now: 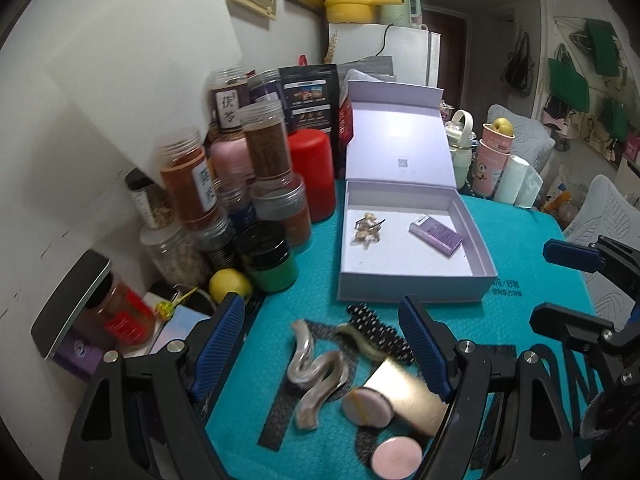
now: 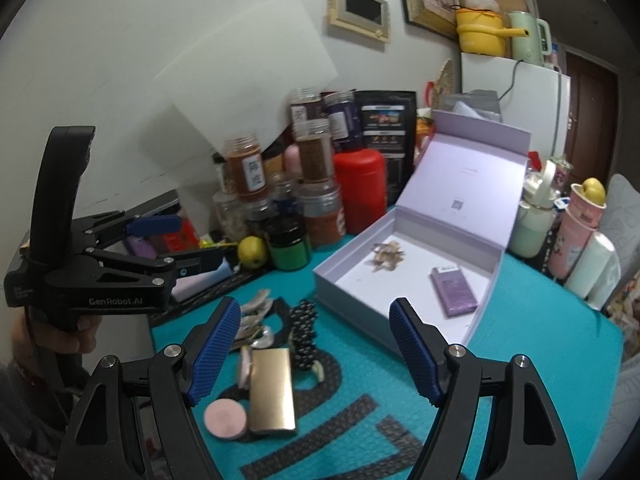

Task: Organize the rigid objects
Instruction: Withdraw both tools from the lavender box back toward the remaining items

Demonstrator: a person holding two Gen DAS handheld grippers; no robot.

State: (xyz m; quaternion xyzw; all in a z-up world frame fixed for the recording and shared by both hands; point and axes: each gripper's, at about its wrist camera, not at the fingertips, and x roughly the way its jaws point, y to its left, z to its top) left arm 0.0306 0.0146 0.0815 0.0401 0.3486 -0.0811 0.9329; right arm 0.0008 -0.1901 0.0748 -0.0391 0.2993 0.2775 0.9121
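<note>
**Small hard items wait beside the open box; both grippers empty**

The left gripper (image 1: 322,344) and right gripper (image 2: 314,344) both hang spread wide above the teal mat (image 1: 520,240), holding nothing.

The loose pieces lie in a cluster on the mat in front of the lilac box (image 1: 416,284), which stands open and already holds a shell-like clip (image 1: 368,228) and a purple pack (image 1: 436,236).

- The gold case (image 2: 273,390) looks stiff, smooth and probably slippery. It is best pinched across its 2 long edges, near the middle.
- The 2 pink discs (image 2: 225,418) are low and flat. One lies flat on the mat and gives little to grip; the other leans on edge against the case, so a grip across its faces seems possible.
- The wavy clip (image 1: 316,376) looks rigid, glossy and light, maybe brittle. Its middle bend seems the surest hold.
- The black beaded piece (image 2: 304,332) is knobbly, so the pads should bite well.
</note>
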